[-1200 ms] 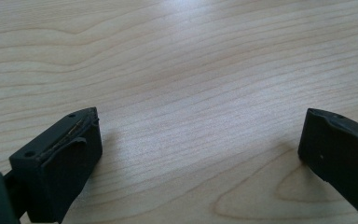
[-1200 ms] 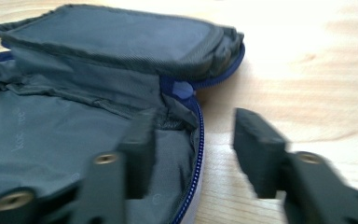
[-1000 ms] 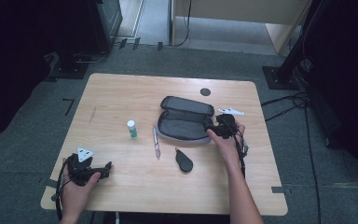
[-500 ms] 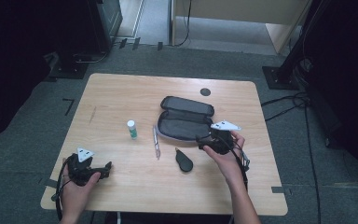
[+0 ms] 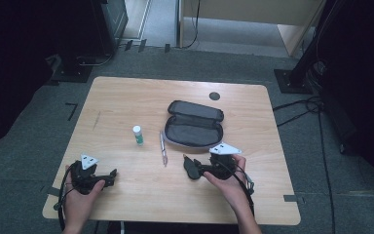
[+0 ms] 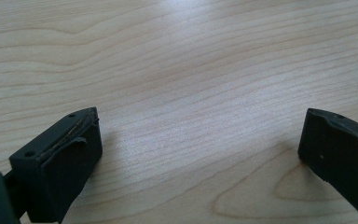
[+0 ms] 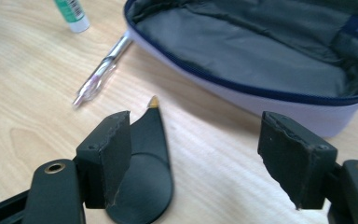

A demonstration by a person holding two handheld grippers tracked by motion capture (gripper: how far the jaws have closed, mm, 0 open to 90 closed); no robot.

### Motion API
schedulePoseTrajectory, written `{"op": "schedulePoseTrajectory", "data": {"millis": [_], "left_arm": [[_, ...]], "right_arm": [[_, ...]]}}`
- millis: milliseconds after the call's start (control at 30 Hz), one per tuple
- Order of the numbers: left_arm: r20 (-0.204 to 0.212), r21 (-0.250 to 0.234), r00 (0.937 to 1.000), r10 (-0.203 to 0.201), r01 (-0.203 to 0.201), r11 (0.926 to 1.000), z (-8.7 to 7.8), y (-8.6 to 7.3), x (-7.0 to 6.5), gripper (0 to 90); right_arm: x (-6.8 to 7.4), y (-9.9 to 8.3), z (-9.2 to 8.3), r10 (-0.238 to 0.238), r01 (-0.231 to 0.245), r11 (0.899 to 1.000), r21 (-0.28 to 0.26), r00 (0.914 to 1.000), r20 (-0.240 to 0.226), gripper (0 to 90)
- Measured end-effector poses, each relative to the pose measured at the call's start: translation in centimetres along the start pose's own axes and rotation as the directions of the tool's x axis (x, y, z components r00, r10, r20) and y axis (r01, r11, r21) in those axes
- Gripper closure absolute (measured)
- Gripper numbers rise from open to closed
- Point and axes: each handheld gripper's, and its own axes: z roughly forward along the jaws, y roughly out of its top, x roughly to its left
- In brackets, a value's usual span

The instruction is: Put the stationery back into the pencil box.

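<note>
A flat black teardrop-shaped object (image 5: 190, 166) with a small brass tip (image 7: 153, 101) lies on the table just in front of the open grey pencil case (image 5: 194, 130). My right gripper (image 5: 202, 169) is low beside it. In the right gripper view (image 7: 198, 135) the object (image 7: 147, 158) lies against the left jaw and reaches partly into the gap. The jaws have just been closing a little, but they stand apart and neither pad presses on it. My left gripper (image 5: 108, 176) rests at the near left of the table, open over bare wood (image 6: 200, 135).
A clear pen (image 5: 163, 148) (image 7: 100, 72) lies left of the case, and a white-and-green glue stick (image 5: 137, 135) (image 7: 72, 13) stands further left. A round cable hole (image 5: 215, 96) is at the far edge. The wooden table (image 5: 126, 102) has bare room on its left half.
My right gripper has come back from the pencil case toward the near side and left, down to the black object. The left gripper has stayed in place.
</note>
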Motion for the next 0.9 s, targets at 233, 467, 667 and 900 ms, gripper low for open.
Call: {"op": "schedulePoseTrajectory", "data": {"millis": [233, 467, 667, 900], "left_arm": [[0.0, 0.001, 1.0, 0.0, 0.0, 1.0, 0.0, 0.0, 0.0, 0.0], [0.0, 0.0, 1.0, 0.001, -0.001, 1.0, 0.0, 0.0, 0.0, 0.0], [0.0, 0.0, 1.0, 0.0, 0.0, 1.0, 0.0, 0.0, 0.0, 0.0], [0.0, 0.0, 1.0, 0.0, 0.0, 1.0, 0.0, 0.0, 0.0, 0.0]], "right_arm": [[1.2, -0.9, 0.2, -0.018, 0.018, 1.0, 0.005, 0.9989, -0.044, 31.7], [1.9, -2.2, 1.1, -0.03, 0.032, 0.999, 0.033, 0.998, -0.055, 34.5], [2.2, -2.8, 1.6, -0.047, 0.05, 0.997, 0.06, 0.9977, -0.049, 34.8], [2.7, -3.3, 2.2, -0.071, 0.072, 0.995, 0.073, 0.9972, -0.023, 38.2]]}}
